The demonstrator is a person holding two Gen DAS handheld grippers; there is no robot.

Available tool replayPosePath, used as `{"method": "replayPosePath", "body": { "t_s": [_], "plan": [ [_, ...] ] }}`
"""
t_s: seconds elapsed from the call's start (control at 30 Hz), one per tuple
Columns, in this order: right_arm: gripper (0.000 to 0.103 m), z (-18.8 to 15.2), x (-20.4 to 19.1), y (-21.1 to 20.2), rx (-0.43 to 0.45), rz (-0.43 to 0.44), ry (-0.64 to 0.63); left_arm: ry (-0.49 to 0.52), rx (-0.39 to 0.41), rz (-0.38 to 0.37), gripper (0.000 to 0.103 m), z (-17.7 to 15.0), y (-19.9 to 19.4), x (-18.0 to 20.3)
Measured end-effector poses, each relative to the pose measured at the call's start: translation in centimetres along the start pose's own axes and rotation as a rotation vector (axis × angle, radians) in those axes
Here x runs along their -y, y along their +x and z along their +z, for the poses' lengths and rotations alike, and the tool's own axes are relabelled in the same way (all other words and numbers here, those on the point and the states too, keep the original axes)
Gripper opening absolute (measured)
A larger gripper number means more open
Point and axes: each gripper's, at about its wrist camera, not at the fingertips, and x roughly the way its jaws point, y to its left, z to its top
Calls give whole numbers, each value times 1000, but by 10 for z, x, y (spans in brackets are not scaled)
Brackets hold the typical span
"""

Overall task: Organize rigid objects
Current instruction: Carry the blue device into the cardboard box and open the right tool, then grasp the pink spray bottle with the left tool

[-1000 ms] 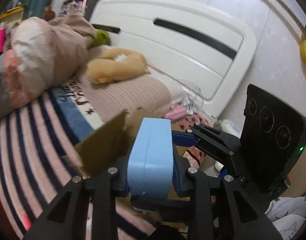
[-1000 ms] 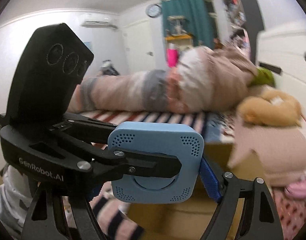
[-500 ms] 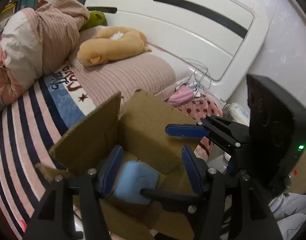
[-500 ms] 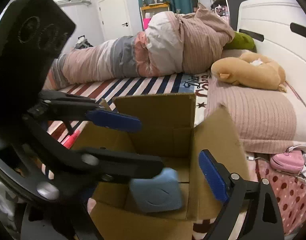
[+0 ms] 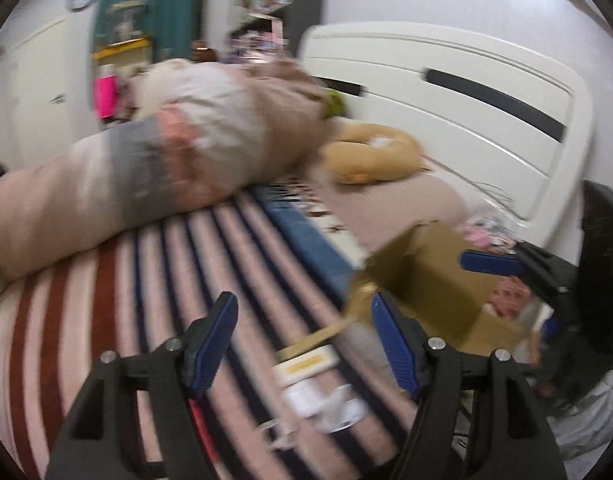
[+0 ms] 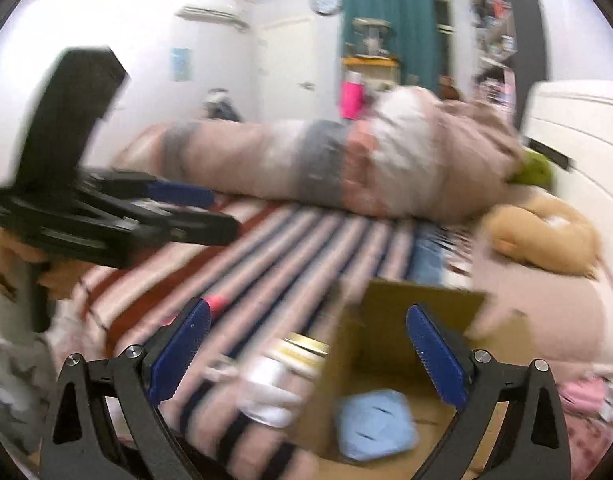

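1. The left gripper (image 5: 302, 344) is wide open, with nothing between its blue pads, low in the left wrist view.
2. The right gripper (image 6: 310, 356) is wide open too, and holds nothing.
3. The blue box thing (image 6: 376, 430) lies inside the cardboard box (image 6: 422, 300), at the bottom of the right wrist view.
4. White bottles (image 6: 268, 394), blurry, lie on the striped bed (image 6: 266, 248) just left of the cardboard box.

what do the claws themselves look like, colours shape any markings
Both match: the left claw and right claw have black angular frames with triangular cut-outs and silver bolt heads. Their fingers carry ribbed blue pads. A black slab-shaped housing tops each. Blur hides any lettering.
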Motion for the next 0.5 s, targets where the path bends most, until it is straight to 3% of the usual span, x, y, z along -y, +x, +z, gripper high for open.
{"method": "replayPosePath", "body": {
  "t_s": [0.2,0.3,0.5],
  "plan": [
    [98,5,-59,46,-58,166,-50,-100,6,148,67,-55,-10,-70],
    [89,-7,-77,75,-124,207,-62,-138,-16,169,67,-84,2,-94],
    [81,-46,-86,144,-302,227,-62,-216,-82,171,67,-135,39,-123]
  ]
}}
